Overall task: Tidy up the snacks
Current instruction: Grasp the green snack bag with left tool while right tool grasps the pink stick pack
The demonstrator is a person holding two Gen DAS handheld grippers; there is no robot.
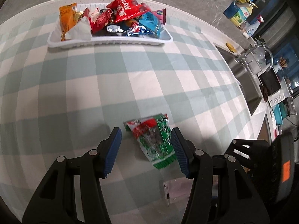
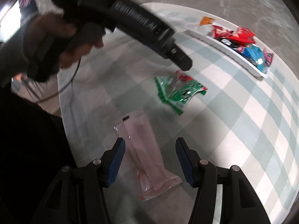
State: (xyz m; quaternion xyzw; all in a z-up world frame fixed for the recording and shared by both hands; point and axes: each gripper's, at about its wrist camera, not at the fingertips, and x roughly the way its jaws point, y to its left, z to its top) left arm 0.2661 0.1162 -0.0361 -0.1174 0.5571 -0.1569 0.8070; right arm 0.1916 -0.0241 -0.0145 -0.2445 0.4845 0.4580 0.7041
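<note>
A green and red snack packet (image 1: 151, 141) lies flat on the checked tablecloth (image 1: 130, 78). My left gripper (image 1: 145, 130) hangs open over it, the blue pads (image 1: 112, 149) on either side and not pressing. In the right wrist view the same packet (image 2: 177, 91) lies under the left gripper's tip (image 2: 184, 61), which a hand (image 2: 74, 43) holds. My right gripper (image 2: 150, 141) stands open above a clear pinkish packet (image 2: 145, 153) that lies lengthwise between its pads, untouched. That packet (image 1: 175, 190) also shows near the left gripper. A white tray (image 1: 112, 43) at the far side holds several snack packets.
A steel sink (image 1: 246, 85) with a tap (image 1: 265, 54) is set in the counter to the right of the cloth. Bottles and cleaning things (image 1: 241, 13) stand beyond it. The tray (image 2: 233, 56) lies along the table's far edge. A dark sleeve fills the right wrist view's left side.
</note>
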